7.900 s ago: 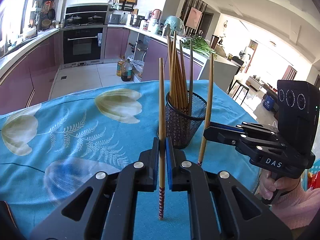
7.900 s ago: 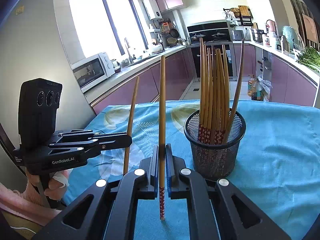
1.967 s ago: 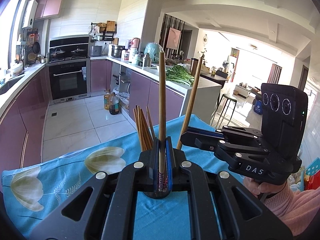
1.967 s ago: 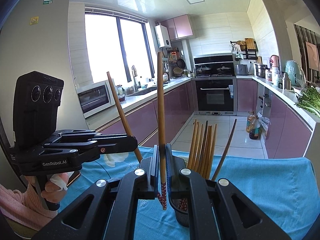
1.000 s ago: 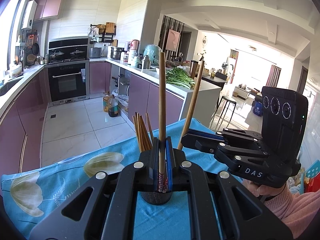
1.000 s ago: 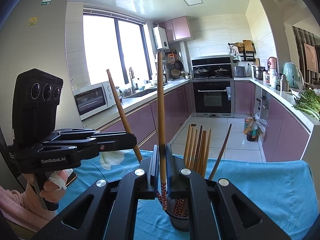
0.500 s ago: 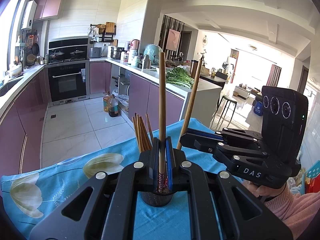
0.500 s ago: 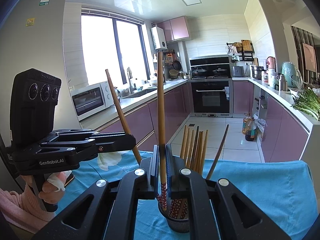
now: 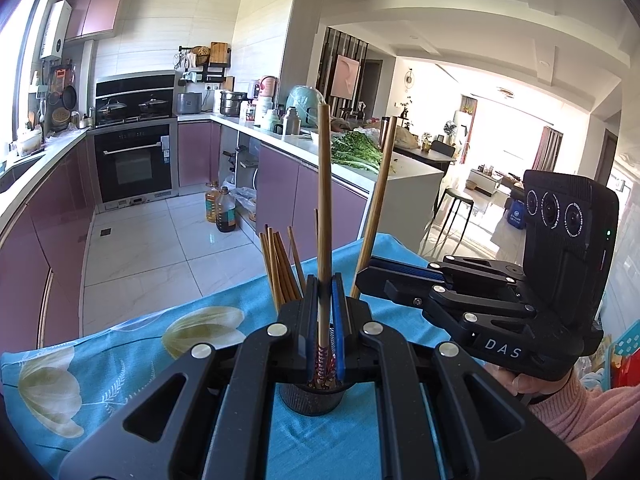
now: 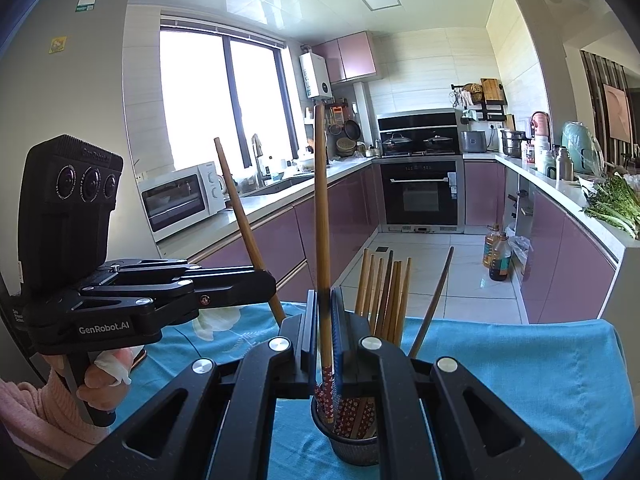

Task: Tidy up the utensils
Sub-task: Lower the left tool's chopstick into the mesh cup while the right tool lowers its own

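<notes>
My left gripper is shut on a wooden chopstick held upright, its red patterned tip over the black mesh holder. My right gripper is shut on a second chopstick, its patterned tip inside the holder's mouth. Several more chopsticks stand in the holder. Each gripper shows in the other's view: the right gripper with its slanted chopstick, the left gripper with its chopstick.
The holder stands on a table with a blue floral cloth. The cloth's far edge drops to the kitchen floor. Purple cabinets, an oven and a microwave lie beyond. The person's hands in pink sleeves hold both grippers.
Both grippers have come down and closer over the holder; the chopstick tips now sit at or in its mouth, where earlier they were higher above it.
</notes>
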Available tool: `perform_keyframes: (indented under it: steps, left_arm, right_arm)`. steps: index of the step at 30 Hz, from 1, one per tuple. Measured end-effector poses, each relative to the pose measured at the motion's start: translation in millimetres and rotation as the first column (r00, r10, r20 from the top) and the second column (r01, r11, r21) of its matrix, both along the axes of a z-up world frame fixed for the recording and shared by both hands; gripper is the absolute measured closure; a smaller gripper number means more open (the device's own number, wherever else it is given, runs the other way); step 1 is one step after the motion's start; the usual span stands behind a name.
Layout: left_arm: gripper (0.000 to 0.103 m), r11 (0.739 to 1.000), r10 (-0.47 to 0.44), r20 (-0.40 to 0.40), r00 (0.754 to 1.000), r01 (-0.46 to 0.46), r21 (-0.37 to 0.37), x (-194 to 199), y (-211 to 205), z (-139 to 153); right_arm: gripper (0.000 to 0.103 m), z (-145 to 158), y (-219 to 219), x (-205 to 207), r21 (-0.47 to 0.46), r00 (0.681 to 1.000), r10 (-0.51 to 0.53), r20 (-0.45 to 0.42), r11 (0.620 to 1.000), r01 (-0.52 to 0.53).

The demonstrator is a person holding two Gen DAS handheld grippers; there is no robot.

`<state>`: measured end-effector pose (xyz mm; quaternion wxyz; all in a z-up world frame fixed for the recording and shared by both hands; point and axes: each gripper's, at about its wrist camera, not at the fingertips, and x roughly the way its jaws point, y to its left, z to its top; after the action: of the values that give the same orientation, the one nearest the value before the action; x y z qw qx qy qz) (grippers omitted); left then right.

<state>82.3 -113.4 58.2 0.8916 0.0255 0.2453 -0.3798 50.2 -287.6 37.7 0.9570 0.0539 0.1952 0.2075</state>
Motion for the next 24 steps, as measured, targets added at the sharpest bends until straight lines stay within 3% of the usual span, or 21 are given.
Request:
perform_keyframes:
  steps: [24]
  left_arm:
    - [0.096, 1.000, -0.002, -0.014, 1.000, 0.003, 0.005, 0.4, -5.1, -1.3]
  right_arm:
    - [0.097, -7.1, 4.5, 4.7, 0.009, 0.999, -0.022, -0.026, 1.000, 0.023]
